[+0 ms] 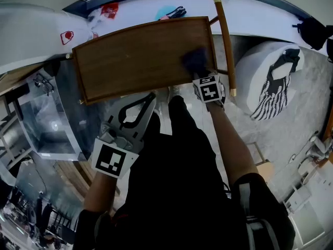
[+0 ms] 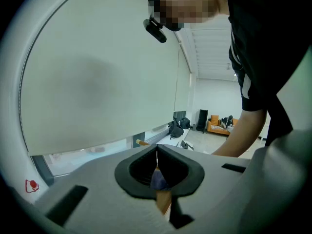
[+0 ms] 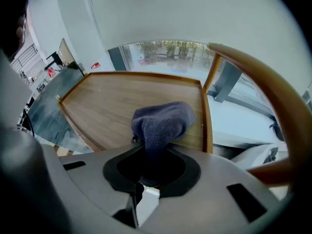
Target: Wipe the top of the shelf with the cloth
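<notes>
Shelf top (image 1: pixel 130 61): brown wood board with a raised lip all round. It lies crosswise in the head view, just ahead of the person's dark-clothed legs (image 1: pixel 177 165). The grain is bare over the left and middle parts.
White round seat (image 1: pixel 255 61): on the floor to the right of the shelf, with a black-and-white striped item (image 1: pixel 273 87) draped over it.
Wooden rail (image 1: pixel 225 40): a pale curved bar along the shelf's right end, outside the lip. In the right gripper view it arcs across the upper right.
Left gripper (image 1: pixel 148 104): held low beside the shelf's near edge and off the wood. Its own view tilts up toward a pale window blind. The jaws meet in a thin line (image 2: pixel 157 155) with nothing gripped between them.
Right gripper (image 1: pixel 203 77): over the shelf's near right corner, marker cube facing up. The jaws are clamped on the cloth, whose tail runs down into the dark throat between them (image 3: pixel 155 160).
Cloth (image 1: pixel 195 60): dark blue-grey and bunched into a rounded wad (image 3: pixel 163 118). It sits on the shelf top near the right end, close to the right lip and pinched from the near side.
</notes>
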### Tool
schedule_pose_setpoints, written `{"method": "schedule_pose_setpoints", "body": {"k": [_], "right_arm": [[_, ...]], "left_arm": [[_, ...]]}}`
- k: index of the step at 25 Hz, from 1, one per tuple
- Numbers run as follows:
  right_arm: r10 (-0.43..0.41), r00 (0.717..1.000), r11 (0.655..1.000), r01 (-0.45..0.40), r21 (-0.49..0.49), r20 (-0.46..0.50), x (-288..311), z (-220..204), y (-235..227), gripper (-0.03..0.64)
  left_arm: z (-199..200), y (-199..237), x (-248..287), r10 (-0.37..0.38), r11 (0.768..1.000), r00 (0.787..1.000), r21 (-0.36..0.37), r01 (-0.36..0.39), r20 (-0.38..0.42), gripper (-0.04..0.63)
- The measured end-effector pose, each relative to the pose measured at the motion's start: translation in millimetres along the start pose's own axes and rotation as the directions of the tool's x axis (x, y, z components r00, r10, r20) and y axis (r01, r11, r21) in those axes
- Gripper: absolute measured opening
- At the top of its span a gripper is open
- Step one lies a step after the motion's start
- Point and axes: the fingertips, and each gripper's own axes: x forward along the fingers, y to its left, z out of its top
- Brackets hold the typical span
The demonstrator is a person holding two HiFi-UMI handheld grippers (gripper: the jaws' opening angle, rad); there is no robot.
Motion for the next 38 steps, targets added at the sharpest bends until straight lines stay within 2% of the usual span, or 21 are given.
{"method": "schedule_pose_setpoints", "body": {"k": [8, 12, 16, 25, 29, 35, 38], "right_arm": [[-0.010, 0.999, 1.000, 0.010, -0.012, 0.053, -23.3, 24.4, 3.6, 0.058], [0.009, 0.992, 0.999, -0.004, -0.042, 0.124, -45.6, 59.6, 14.5, 0.058], [0.048, 0.974, 0.996, -0.028, -0.090, 0.222, -73.5, 106.5, 33.4, 0.058], [0.153, 0.904, 0.973, -0.068, -0.220, 0.398, -146.0, 192.6, 91.4, 0.058], [0.197, 0.862, 0.964, -0.084, -0.251, 0.468, -180.8, 221.8, 115.1, 0.058], [0.254, 0.792, 0.952, -0.103, -0.289, 0.554, -230.8, 254.8, 150.1, 0.058], [0.279, 0.761, 0.945, -0.108, -0.310, 0.586, -250.7, 267.5, 168.4, 0.058]], "left_arm": [[12.8, 20.4, -29.1, 0.057, 0.998, 0.998, 0.028, -0.057, 0.005, 0.021], [20.1, 36.2, -52.2, 0.098, 0.994, 0.995, 0.049, -0.098, 0.005, 0.020], [32.9, 52.5, -74.0, 0.143, 0.987, 0.989, 0.069, -0.144, 0.023, 0.020], [61.3, 75.5, -120.5, 0.215, 0.968, 0.974, 0.120, -0.222, 0.070, 0.021], [71.8, 82.3, -136.3, 0.249, 0.961, 0.964, 0.099, -0.258, 0.095, 0.020], [89.2, 84.5, -161.4, 0.278, 0.946, 0.949, 0.131, -0.297, 0.147, 0.020], [92.1, 84.3, -173.1, 0.297, 0.942, 0.940, 0.109, -0.318, 0.169, 0.020]]}}
